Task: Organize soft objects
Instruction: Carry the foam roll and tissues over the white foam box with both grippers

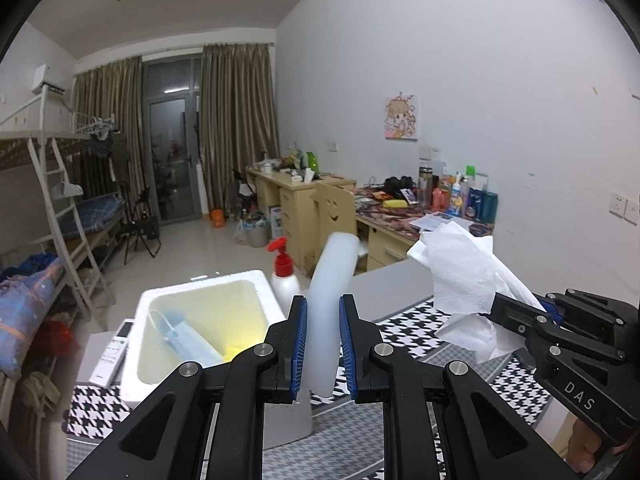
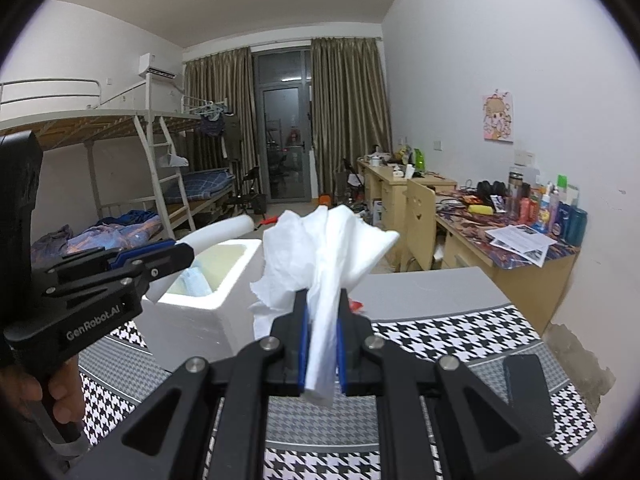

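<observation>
A: How far along does the sorting look?

B: Partway, I'd judge. A blue mask (image 1: 182, 338) already lies inside the white foam box (image 1: 256, 280), toward its left wall. Two soft things are in hand and not yet put away.

A: Which ones?

B: The left gripper (image 1: 323, 344) has its fingers (image 1: 298, 344) closed to a narrow gap on a translucent foam strip (image 1: 330, 276), which rises and bends toward 12 o'clock above the box's right edge. The right gripper (image 2: 322, 344) has its fingers (image 2: 303, 344) nearly shut on a crumpled white tissue (image 2: 320, 248), which fans out above them.

A: Where is the tissue relative to the box?

B: In the right wrist view the box (image 2: 208, 304) sits at about 10 o'clock from the tissue, near but apart. Both items hang above the desk (image 1: 384, 292), clear of its houndstooth cloth (image 1: 416, 332).

A: Anything else left out?

B: A spray bottle (image 1: 284, 276) stands just beside the box at its 1 o'clock corner, a remote (image 1: 114, 352) lies at the box's 9 o'clock side, and a dark phone (image 2: 528, 392) rests on the cloth at 4 o'clock in the right view. None look soft, so I'd guess they stay.

A: So what remains?

B: Likely dropping the strip and the tissue into the box.
</observation>
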`<action>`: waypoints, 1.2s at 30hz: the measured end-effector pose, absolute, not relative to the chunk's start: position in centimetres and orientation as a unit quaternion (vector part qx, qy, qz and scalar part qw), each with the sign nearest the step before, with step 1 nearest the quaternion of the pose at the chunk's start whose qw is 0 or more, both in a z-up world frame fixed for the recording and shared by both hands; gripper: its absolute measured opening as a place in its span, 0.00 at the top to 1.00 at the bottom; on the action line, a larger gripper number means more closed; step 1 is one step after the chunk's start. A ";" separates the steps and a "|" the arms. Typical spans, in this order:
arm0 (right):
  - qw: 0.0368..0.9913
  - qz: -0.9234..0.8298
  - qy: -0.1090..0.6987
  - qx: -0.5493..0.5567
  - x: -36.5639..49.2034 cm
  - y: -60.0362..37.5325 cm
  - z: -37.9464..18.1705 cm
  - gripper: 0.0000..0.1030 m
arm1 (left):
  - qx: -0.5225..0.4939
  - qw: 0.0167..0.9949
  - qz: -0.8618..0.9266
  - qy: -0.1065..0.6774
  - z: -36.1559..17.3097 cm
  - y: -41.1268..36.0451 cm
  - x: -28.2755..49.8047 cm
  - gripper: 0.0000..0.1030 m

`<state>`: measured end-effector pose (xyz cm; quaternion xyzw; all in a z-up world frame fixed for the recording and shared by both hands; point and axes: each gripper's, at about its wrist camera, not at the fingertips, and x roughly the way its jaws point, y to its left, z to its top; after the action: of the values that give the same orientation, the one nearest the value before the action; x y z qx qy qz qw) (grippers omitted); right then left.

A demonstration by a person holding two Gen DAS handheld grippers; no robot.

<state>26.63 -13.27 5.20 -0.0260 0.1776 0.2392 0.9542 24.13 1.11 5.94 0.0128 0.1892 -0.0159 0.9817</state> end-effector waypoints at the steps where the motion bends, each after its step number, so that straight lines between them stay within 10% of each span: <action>1: 0.954 0.241 0.177 -0.028 26.7 -13.0 5.3 0.86 | 0.014 0.982 -0.012 0.188 6.0 1.3 24.1 0.83; 36: 0.925 0.326 0.190 -0.053 28.6 -5.4 6.4 0.86 | -0.014 0.982 0.102 0.158 7.0 8.8 23.2 0.83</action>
<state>28.63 -5.38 6.38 -0.0527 0.1896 0.3263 0.9246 23.18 8.83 6.97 -0.0145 0.1576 0.1025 0.9821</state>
